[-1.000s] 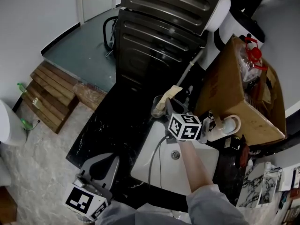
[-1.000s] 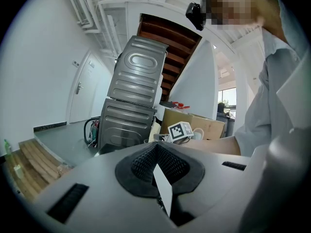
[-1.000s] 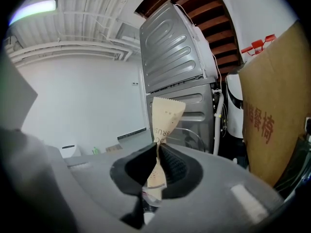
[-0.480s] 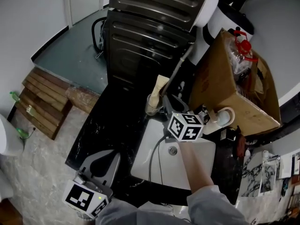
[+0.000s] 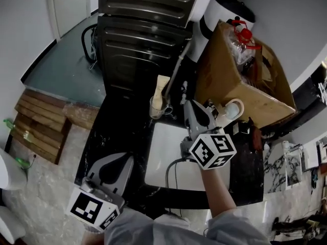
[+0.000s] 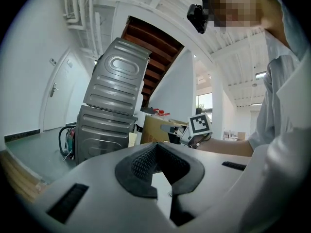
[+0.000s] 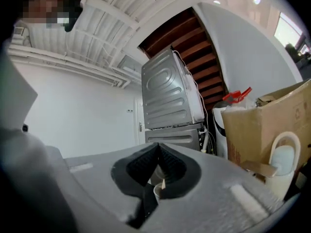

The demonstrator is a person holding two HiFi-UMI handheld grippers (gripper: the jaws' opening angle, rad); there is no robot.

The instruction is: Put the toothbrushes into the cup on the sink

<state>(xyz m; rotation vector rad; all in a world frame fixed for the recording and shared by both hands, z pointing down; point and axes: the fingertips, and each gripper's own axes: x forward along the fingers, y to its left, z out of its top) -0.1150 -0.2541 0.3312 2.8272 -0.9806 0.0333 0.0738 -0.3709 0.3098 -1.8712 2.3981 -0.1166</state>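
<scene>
A clear cup point(image 5: 156, 107) stands on the black counter at the far left corner of the white sink point(image 5: 162, 163). A pale toothbrush point(image 5: 161, 87) sticks up out of it. My right gripper point(image 5: 190, 106) is shut and empty, a short way right of the cup and apart from it. In the right gripper view its jaws point(image 7: 158, 153) meet, and the cup point(image 7: 156, 192) shows low behind them. My left gripper point(image 5: 123, 161) hangs low over the counter's near left part, shut with nothing in it point(image 6: 154, 147).
A cardboard box point(image 5: 240, 83) full of items stands at the right behind the sink, with a white mug point(image 5: 232, 108) in front of it. Stacked grey machines point(image 5: 143, 19) rise behind the counter. A black cable point(image 5: 171, 175) runs into the basin.
My right gripper has pulled back from the cup toward the near right, and the toothbrush stays in the cup. The left gripper has hardly moved.
</scene>
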